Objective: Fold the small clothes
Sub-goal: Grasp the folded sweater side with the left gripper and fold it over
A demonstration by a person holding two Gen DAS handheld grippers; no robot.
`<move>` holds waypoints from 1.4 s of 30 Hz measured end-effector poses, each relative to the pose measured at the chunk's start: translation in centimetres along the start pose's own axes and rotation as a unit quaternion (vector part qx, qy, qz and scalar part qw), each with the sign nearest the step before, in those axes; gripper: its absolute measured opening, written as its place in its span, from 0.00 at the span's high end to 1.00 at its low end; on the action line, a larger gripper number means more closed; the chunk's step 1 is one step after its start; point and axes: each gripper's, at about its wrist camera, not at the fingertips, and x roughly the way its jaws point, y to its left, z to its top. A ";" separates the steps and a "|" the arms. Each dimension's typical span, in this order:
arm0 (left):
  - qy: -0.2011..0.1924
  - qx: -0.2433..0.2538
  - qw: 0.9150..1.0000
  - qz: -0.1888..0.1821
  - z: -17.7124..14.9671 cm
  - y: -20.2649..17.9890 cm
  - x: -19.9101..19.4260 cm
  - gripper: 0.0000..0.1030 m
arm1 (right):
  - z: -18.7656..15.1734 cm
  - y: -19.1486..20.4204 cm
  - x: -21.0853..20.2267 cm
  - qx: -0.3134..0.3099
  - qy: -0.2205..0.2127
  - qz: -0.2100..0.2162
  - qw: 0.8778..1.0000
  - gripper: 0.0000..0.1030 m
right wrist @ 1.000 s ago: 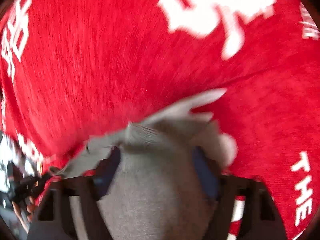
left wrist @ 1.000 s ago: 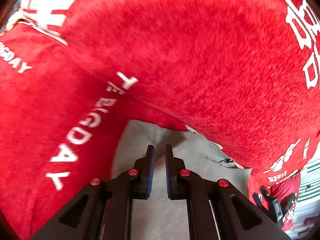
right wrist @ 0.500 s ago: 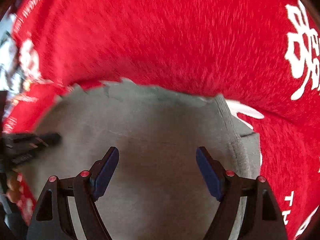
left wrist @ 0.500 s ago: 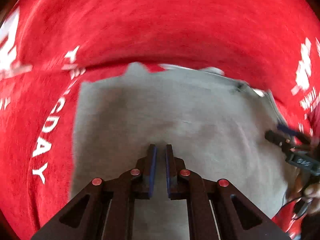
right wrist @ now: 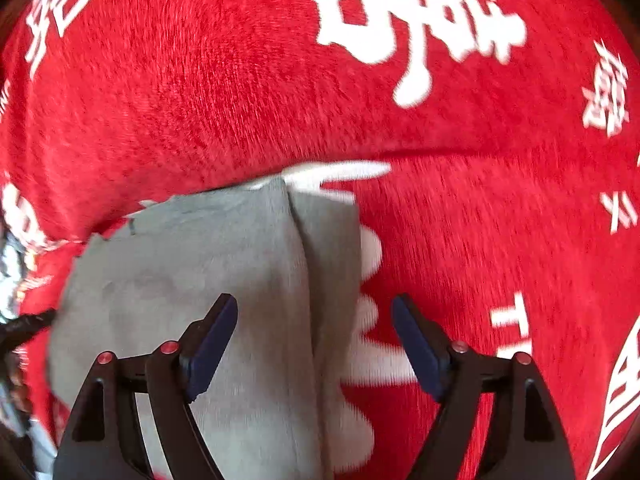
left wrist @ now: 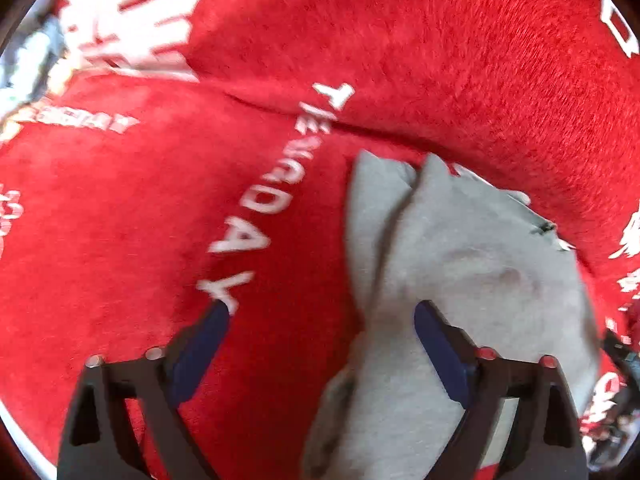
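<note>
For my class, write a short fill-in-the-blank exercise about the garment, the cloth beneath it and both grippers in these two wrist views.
1. The small garment being folded is ____ in colour.
2. It lies on a ____ blanket printed with white characters.
3. The jaws of the left gripper and the right gripper are both ____.
4. Neither gripper is ____ the garment.

Missing words: grey; red; open; gripping

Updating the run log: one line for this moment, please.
left hand-held gripper: open, straddling garment edge | right hand-held gripper: open, over fold | gray garment: partly folded on red blanket
</note>
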 end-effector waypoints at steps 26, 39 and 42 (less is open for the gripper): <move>0.040 0.057 0.995 -0.067 -1.2 -7.8 2.9 0.76 | -3.4 13.2 1.4 -0.161 -0.049 -0.103 0.980 0.14; 0.000 0.094 0.995 -0.029 -0.2 -12.6 -2.1 0.78 | -3.4 10.9 4.5 -0.168 0.004 -0.100 0.981 0.14; -0.004 0.108 0.994 -0.024 0.0 -14.5 -3.3 0.79 | -2.7 9.3 1.7 -0.135 -0.033 -0.083 0.987 0.14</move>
